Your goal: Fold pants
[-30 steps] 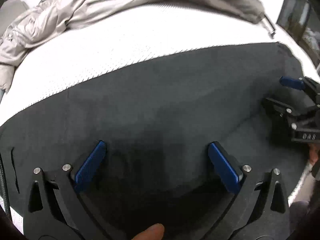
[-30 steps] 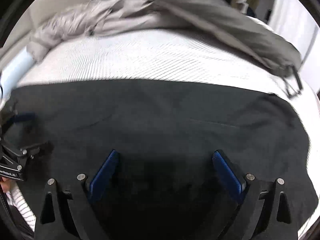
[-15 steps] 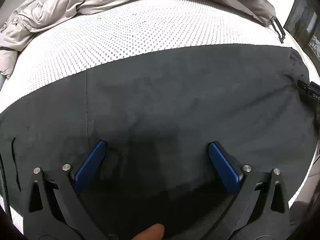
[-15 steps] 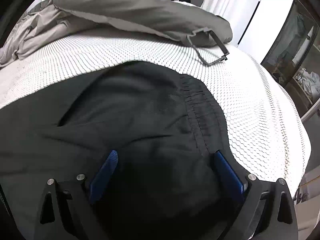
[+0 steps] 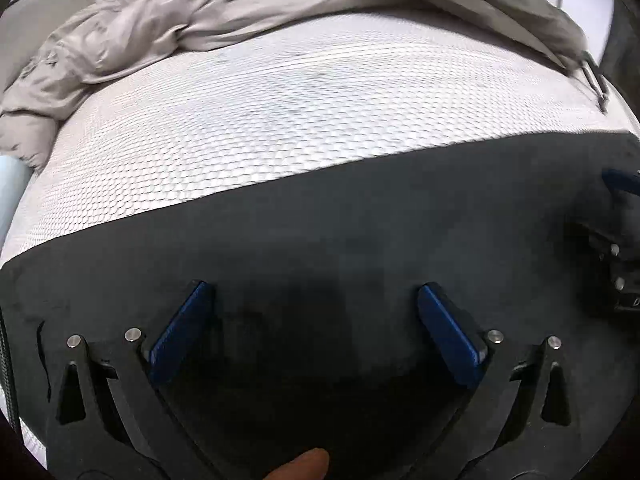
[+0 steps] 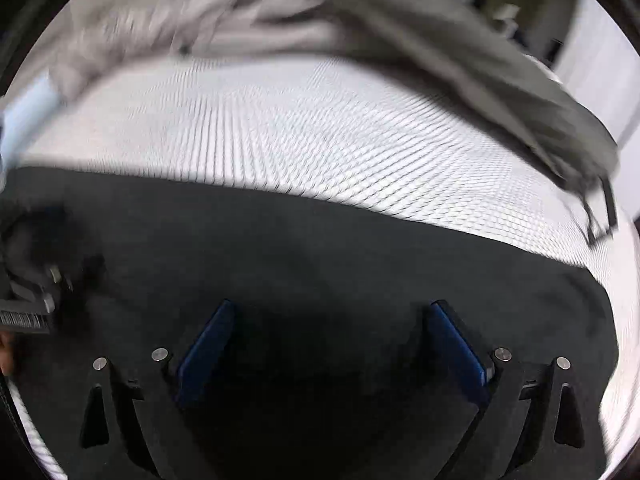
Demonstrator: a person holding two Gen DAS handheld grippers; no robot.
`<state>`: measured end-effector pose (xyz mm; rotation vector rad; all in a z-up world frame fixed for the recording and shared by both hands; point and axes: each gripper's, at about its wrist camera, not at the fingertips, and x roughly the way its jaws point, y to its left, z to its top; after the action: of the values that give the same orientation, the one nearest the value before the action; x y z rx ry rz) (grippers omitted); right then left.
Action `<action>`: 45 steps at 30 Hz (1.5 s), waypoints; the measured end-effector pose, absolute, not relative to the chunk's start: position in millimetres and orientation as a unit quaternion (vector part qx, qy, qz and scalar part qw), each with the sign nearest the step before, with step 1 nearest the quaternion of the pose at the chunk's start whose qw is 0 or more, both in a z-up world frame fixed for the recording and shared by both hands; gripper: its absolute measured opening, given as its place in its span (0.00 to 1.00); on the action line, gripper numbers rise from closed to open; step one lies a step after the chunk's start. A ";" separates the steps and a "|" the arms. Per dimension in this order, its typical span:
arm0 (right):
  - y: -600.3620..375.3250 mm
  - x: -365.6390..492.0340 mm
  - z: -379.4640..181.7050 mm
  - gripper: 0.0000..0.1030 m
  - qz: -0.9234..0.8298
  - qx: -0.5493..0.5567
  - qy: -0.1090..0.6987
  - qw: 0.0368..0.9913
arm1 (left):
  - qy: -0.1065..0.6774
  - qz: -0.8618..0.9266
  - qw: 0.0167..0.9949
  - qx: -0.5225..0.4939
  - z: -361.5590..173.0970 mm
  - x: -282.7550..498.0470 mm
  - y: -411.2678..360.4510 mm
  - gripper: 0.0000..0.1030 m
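Note:
Black pants (image 5: 320, 240) lie flat across a white mesh-patterned mattress (image 5: 300, 112), filling the lower half of both wrist views (image 6: 320, 256). My left gripper (image 5: 316, 292) hovers low over the cloth, its blue pads wide apart with nothing between them. My right gripper (image 6: 332, 308) is likewise open above the pants. The right gripper (image 5: 616, 240) shows at the right edge of the left wrist view, and the left gripper (image 6: 28, 280), blurred, at the left edge of the right wrist view. A fingertip (image 5: 304, 468) shows at the bottom.
A crumpled grey jacket (image 5: 240, 12) lies along the far side of the mattress, its strap and buckle (image 6: 600, 216) trailing at the right. A pale blue object (image 5: 10, 184) sits at the left edge. White mesh surface lies open between pants and jacket.
The right wrist view has swung back from the waistband end to face across the pants. The right gripper has come back into the left wrist view. Both grippers stayed open.

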<state>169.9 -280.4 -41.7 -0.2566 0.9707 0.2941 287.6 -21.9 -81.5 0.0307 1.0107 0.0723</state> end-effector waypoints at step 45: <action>-308.2 99.2 -20.3 0.96 0.121 -0.100 0.426 0.891 | 0.484 -0.055 0.873 0.000 -70.3 230.2 -88.5 0.99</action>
<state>99.2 -308.2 -20.3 -0.2081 0.8840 0.2511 230.2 -88.5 -70.3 0.0003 1.0107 -0.1148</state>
